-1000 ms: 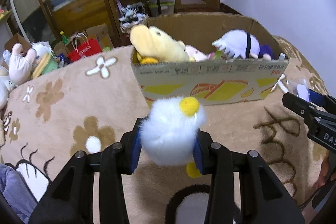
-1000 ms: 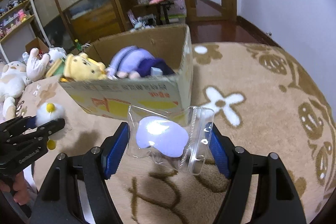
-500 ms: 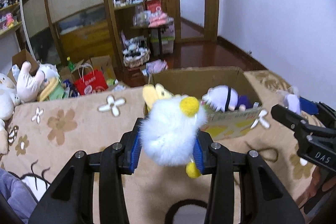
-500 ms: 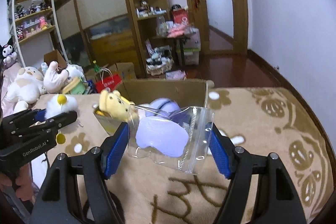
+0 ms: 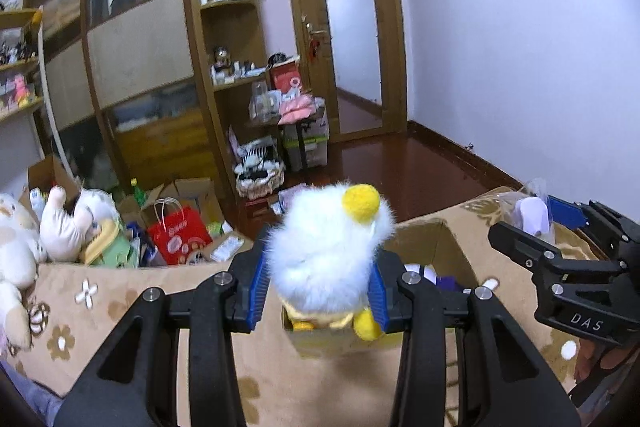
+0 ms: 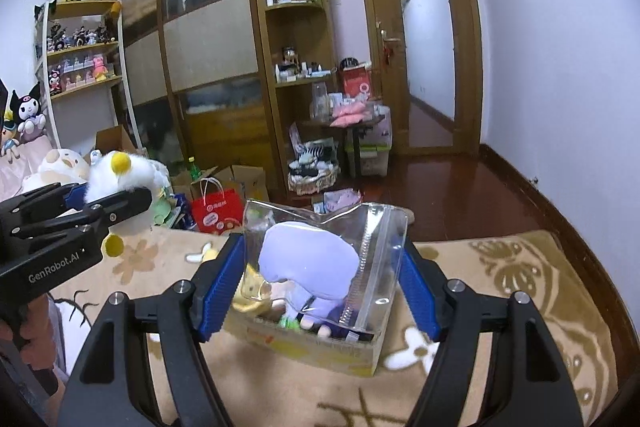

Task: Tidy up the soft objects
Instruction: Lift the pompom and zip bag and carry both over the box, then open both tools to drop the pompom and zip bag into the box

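My left gripper [image 5: 318,293] is shut on a fluffy white plush with yellow pom-poms [image 5: 326,251], held in the air above the cardboard box [image 5: 448,247]. My right gripper [image 6: 320,287] is shut on a clear zip bag holding a lilac soft toy [image 6: 316,263], also raised over the cardboard box [image 6: 320,347]. The box stands on a beige flowered blanket [image 6: 500,267] and holds a yellow plush [image 6: 248,297] and a purple doll. In the right wrist view the left gripper [image 6: 96,203] with the white plush [image 6: 124,175] appears at the left; in the left wrist view the right gripper [image 5: 556,227] with its bag shows at the right.
Plush toys [image 5: 60,223] lie piled at the blanket's left end. Beyond the bed stand a red paper bag [image 5: 178,233], open cartons, a basket [image 5: 260,175], wooden shelving and a door. A person's hand [image 6: 24,331] holds the left gripper's handle.
Both grippers have risen with their loads and tilted upward. The box has sunk low in both views and more of the room shows.
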